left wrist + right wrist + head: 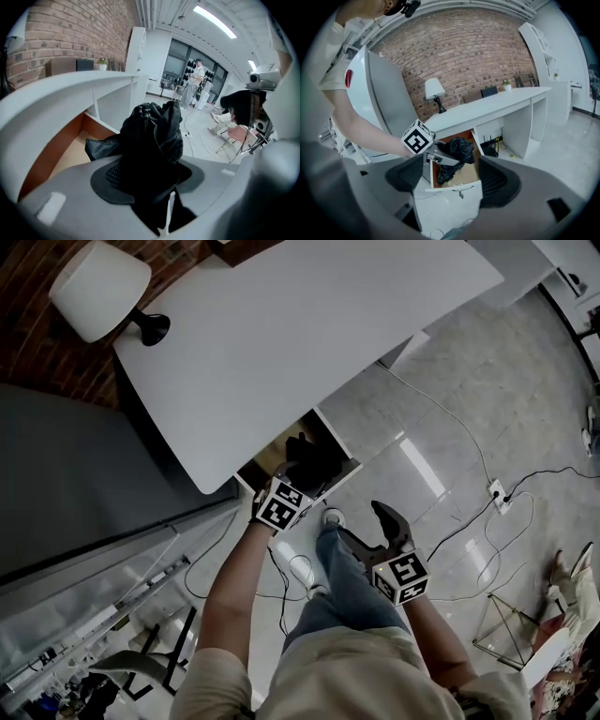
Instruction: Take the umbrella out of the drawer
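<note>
Left gripper (151,180) pinches the black umbrella (152,129), whose lower end hangs in the open drawer (463,176) beneath it, so not out yet; right gripper (373,526) alongside is spread, empty.

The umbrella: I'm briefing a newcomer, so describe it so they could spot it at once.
Find the long white desk; beneath its edge an open drawer with a wood-coloured inside sticks out. Over that drawer, the left gripper clamps a crumpled black bundle of folded fabric, the umbrella. Nothing else at the drawer is black and soft.
</note>
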{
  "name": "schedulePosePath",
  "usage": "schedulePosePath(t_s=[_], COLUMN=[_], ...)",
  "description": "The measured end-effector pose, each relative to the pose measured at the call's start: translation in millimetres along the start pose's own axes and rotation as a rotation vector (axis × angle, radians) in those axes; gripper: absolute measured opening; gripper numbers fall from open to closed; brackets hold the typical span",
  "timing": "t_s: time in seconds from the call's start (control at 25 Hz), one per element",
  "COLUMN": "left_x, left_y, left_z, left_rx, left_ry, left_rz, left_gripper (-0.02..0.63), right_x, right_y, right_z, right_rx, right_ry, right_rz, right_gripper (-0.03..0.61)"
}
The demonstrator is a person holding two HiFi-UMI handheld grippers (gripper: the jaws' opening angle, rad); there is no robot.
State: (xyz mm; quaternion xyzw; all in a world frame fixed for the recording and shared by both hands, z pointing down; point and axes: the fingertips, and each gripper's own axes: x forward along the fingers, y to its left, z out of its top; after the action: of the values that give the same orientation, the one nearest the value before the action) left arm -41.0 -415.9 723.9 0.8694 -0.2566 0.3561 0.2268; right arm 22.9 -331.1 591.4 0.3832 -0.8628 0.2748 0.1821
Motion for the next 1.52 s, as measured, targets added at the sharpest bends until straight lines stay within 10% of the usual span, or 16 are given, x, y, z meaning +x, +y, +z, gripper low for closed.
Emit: schedulePosePath(t_s=[0.76,1.2,1.52], left_x=[-197,-302,-358], left_y=[-122,-223,-288], left_z=[16,-40,-82], left_rx=[0.016,-0.071,-0.137], left_ry=[-0.343,-0.475,-0.544], left_rz=[0.191,0.278,0.319], left_gripper=[0.213,0.213,0.213], right_x=[-108,-193,-238], right_y=[131,208,263], right_z=[10,-6,-25], right_rx=[-0.267,-0.355,-0.381], right_ry=[-0.203,-0.323,-0.366], right_rz=[-0.021,-0.103,-0.081], right_gripper=[0.348,0.052,0.002])
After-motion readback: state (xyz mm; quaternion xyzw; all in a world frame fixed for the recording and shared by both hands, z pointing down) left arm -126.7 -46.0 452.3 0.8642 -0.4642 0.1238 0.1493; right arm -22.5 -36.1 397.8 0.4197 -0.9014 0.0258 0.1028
